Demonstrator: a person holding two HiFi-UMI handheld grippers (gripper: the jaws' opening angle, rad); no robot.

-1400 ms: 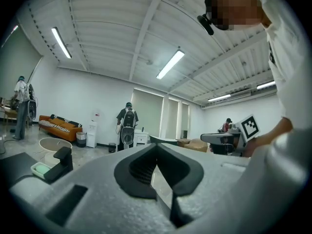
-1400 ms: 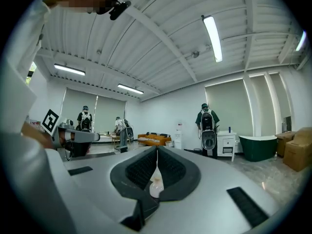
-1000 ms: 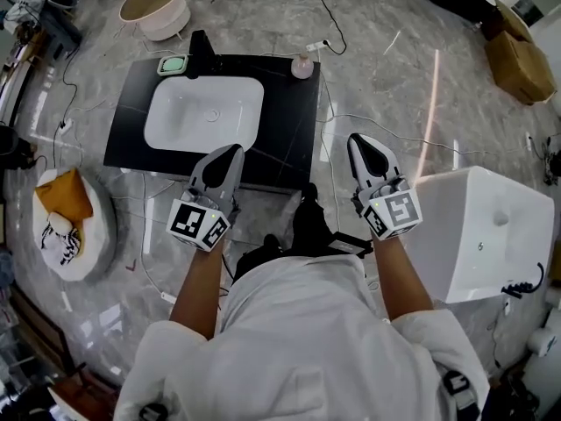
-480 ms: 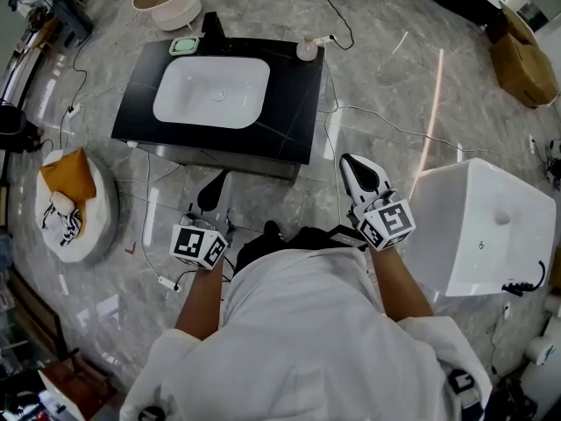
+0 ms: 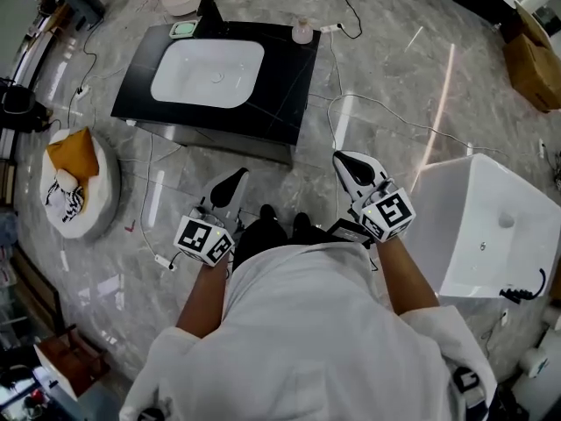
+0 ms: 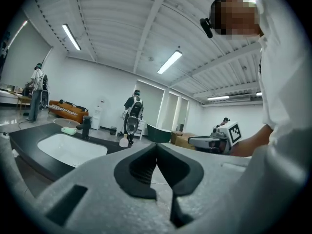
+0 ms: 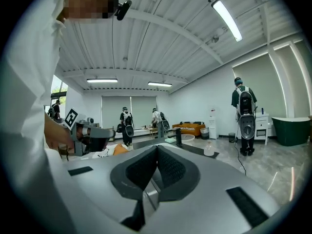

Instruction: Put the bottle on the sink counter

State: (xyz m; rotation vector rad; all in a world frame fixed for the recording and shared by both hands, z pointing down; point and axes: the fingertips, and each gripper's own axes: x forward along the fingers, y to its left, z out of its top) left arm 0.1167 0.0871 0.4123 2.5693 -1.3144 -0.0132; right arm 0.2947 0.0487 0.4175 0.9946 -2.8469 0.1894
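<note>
You are holding the left tool [image 5: 233, 181] and right tool [image 5: 348, 162] pressed together, empty, with the bottle [image 5: 302, 31] already standing on the counter [image 5: 289, 90], upper centre, so nothing is remaining.

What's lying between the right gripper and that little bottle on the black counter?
In the head view, only grey floor crossed by a white cable, then a bare stretch of the black counter, separates the right gripper from the bottle.

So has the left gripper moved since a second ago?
Yes. The left gripper drew back: its tip overlapped the front edge of the sink counter, and now it is over the floor, clear of that edge.
</note>
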